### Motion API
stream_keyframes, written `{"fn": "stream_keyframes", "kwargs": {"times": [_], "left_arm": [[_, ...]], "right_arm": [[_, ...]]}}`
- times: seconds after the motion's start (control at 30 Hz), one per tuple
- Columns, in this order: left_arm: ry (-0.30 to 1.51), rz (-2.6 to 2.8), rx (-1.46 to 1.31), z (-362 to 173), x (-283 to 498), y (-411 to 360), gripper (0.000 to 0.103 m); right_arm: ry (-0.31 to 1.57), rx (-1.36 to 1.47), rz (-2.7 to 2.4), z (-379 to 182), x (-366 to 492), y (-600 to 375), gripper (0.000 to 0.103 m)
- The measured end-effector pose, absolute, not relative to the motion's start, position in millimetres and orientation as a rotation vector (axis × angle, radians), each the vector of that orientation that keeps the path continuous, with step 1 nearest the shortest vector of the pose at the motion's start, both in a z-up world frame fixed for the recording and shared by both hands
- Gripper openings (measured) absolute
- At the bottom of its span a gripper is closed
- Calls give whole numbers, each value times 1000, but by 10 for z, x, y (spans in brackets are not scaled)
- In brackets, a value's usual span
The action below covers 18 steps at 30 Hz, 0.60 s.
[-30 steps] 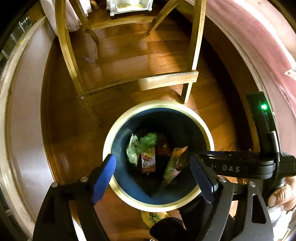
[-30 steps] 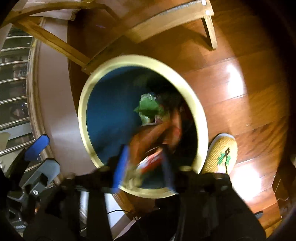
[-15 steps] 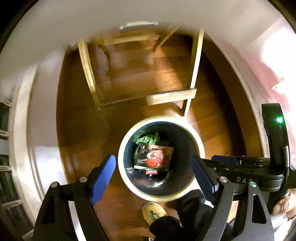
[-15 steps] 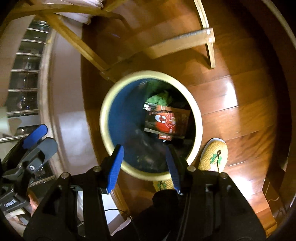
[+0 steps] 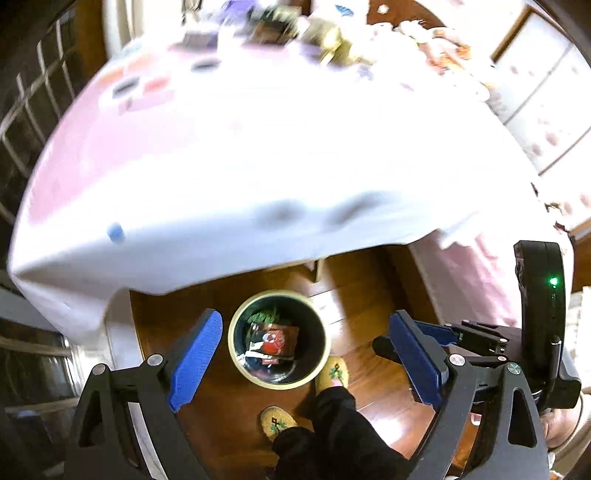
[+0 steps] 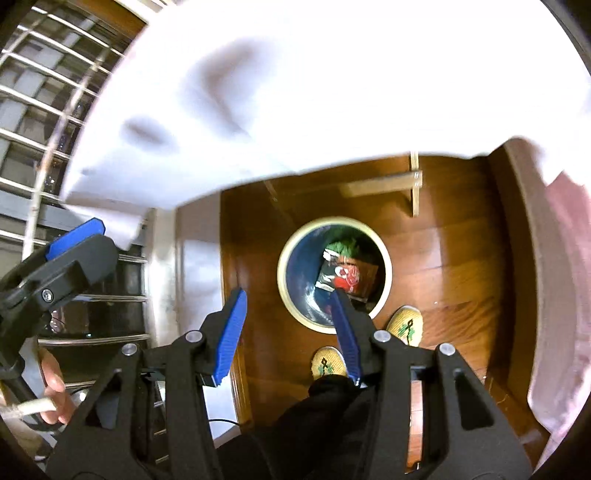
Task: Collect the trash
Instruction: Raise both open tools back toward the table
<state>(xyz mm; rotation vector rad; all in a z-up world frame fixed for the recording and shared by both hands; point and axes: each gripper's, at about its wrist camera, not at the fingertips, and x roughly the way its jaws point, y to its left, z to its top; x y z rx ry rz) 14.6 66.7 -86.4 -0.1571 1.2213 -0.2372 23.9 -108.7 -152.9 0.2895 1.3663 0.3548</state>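
Red snack wrapper [image 5: 275, 341] sits in your round cream-rimmed bin [image 5: 236, 354]; left gripper [image 5: 306, 360] and right gripper [image 6: 288, 332] both gape empty, blurry tabletop bits [image 5: 273, 27] probably left.

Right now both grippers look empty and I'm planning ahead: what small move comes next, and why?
Probably swing toward the table: the red wrapper already lies in the bin, both grippers are open, and blurred items sit at the far edge.

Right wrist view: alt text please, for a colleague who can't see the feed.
Open right tongs hang empty, high above a round bin on the wooden floor, a red wrapper on top inside it. Yellow slippers stand beside the bin; a white tablecloth fills the upper frame.
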Motion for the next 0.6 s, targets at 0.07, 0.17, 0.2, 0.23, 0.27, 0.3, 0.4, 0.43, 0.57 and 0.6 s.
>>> {"fn": "stream_keyframes", "kwargs": {"times": [0.07,0.17,0.2,0.23,0.27,0.3,0.4,0.43,0.57,0.6], "left_arm": [[1189,-254,-144,-527,133,640,93],[1155,-268,-130,-76,134,628,93],[1149,-276,-125,26,141,633,93],[1131,-288,-113,189,149,616,93],[1114,-291,-102,302,143,603,93],[1095,-296,-90,422,151,600,93],[1033,-316,-58,782,175,550,93],[1019,-319,-52,857,190,552,93],[962,-339,-32,1192,285,497,93],[950,-343,-26,1260,311,481,93]], "right_arm": [[1327,273,360,-1199,219,-1086,44],[1267,237,358,-712,192,-1110,45],[1247,226,352,-538,192,-1126,45],[1234,221,346,-424,199,-1138,45],[1216,219,341,-297,203,-1159,45],[1195,219,337,-153,202,-1176,45],[1131,200,312,237,212,-1208,46],[1107,195,306,358,218,-1229,46],[1021,166,290,733,258,-1282,46],[998,151,285,829,282,-1301,46]]}}
